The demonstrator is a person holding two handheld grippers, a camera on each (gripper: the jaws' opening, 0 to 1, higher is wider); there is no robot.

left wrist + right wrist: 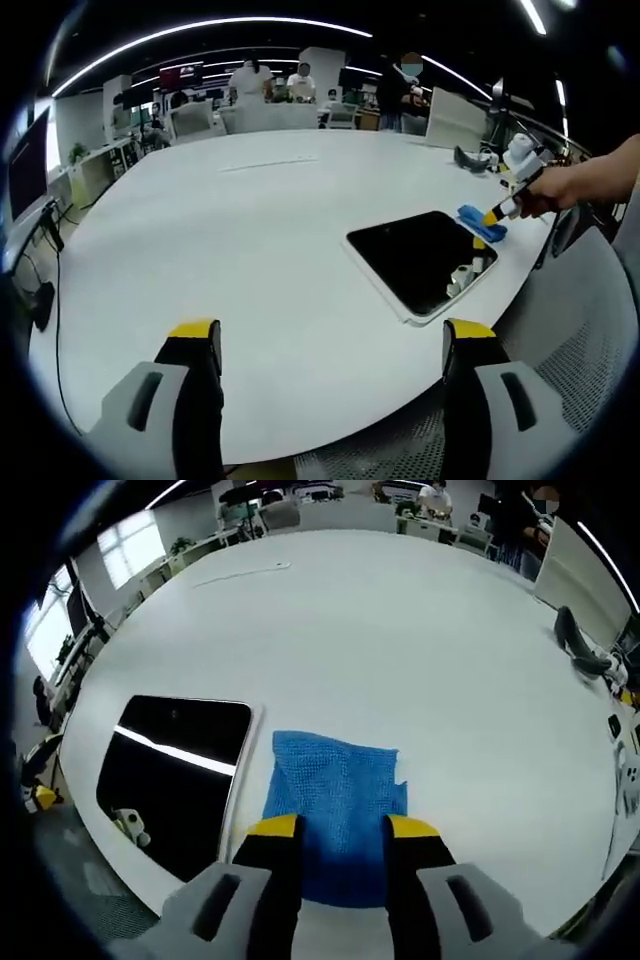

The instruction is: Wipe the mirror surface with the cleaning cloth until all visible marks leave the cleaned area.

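Two grippers are in use over a large white table (250, 250); the left gripper (333, 345) is held above the near edge with its yellow-tipped jaws spread wide and nothing between them; the mirror (420, 260), a dark rectangular panel with a pale border, lies flat on the table ahead and to the right of it, near the table's edge.

In the left gripper view the right gripper (505, 212) comes in from the right, held by a person's hand (560, 190), its tips down at the blue cleaning cloth (480, 225); the cloth sits at the mirror's far right corner, touching or overlapping its border; which, I cannot tell.

In the right gripper view the right gripper (343, 830) has its jaws parted, one on each side of the cleaning cloth (335, 790), which lies spread on the table just beside the mirror (175, 775); the tips appear to rest on or just above the cloth; whether they pinch it cannot be told. The mirror surface reflects a ceiling light strip and a small pale shape.

Further off stand a dark object (580, 645) on the table, desks and several people.
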